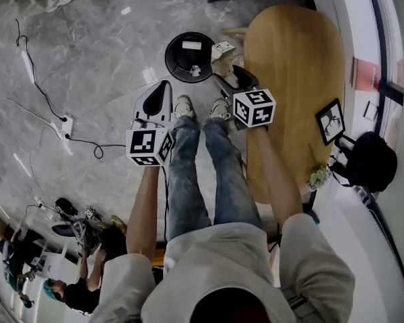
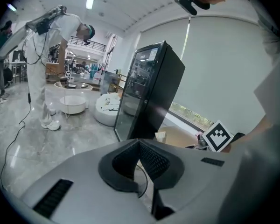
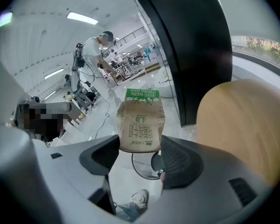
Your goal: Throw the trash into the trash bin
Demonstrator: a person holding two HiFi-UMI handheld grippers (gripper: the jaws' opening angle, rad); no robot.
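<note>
Fingers (image 3: 179, 162) of the right gripper (image 3: 139, 146) are clamped on a brown drink carton (image 3: 141, 125) with a green top, held in the air just beside the 3 o'clock rim of the black trash bin (image 1: 190, 57) on the floor, clear of the wooden bench (image 1: 296, 79). Those of the left gripper (image 2: 139, 146) are pressed together on nothing. The carry looks nearly done; next, the carton needs nudging toward 9 o'clock over the opening, then releasing.

Two grippers, a left gripper (image 2: 139, 143) and a right gripper (image 3: 140, 152); one carton (image 3: 141, 120); one trash bin (image 1: 174, 64); one wooden desk (image 1: 297, 66).
</note>
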